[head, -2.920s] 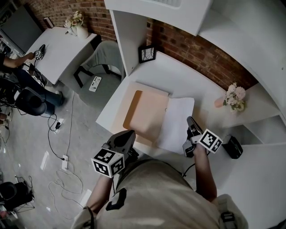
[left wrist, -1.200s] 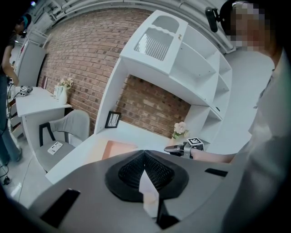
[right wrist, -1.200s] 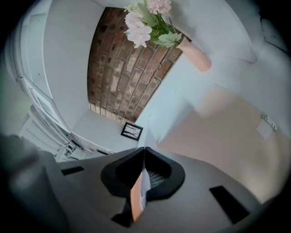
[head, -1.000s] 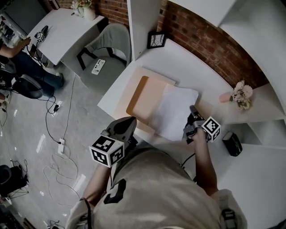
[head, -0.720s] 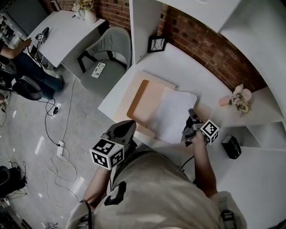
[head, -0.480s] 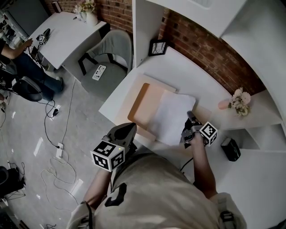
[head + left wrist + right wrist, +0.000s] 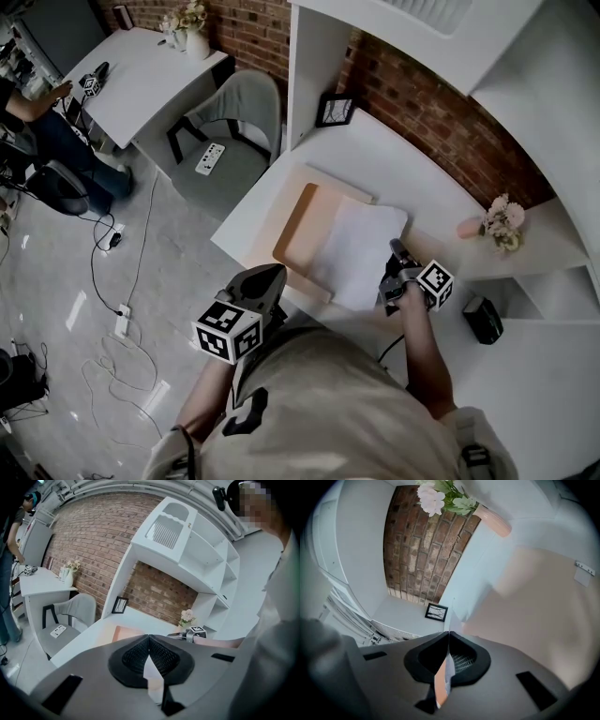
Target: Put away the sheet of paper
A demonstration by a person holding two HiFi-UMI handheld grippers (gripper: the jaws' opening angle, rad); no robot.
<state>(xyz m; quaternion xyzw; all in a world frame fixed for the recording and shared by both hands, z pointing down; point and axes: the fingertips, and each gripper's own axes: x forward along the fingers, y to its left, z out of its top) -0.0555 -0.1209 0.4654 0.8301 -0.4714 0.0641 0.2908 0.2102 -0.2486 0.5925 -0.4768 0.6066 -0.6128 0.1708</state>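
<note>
My right gripper has its fingers closed on the near edge of the sheet of paper, which lies partly over an orange folder by the bench's front edge. My left gripper hangs off that edge, fingers shut on nothing. Only the right gripper view shows the pinch, and since I hold one edge only, dragging could crease the sheet or pull it free.

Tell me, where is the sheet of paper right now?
In the head view the sheet of paper lies on the white desk, overlapping the right part of the peach-coloured folder; the right gripper pinches its right edge in its jaws.
</note>
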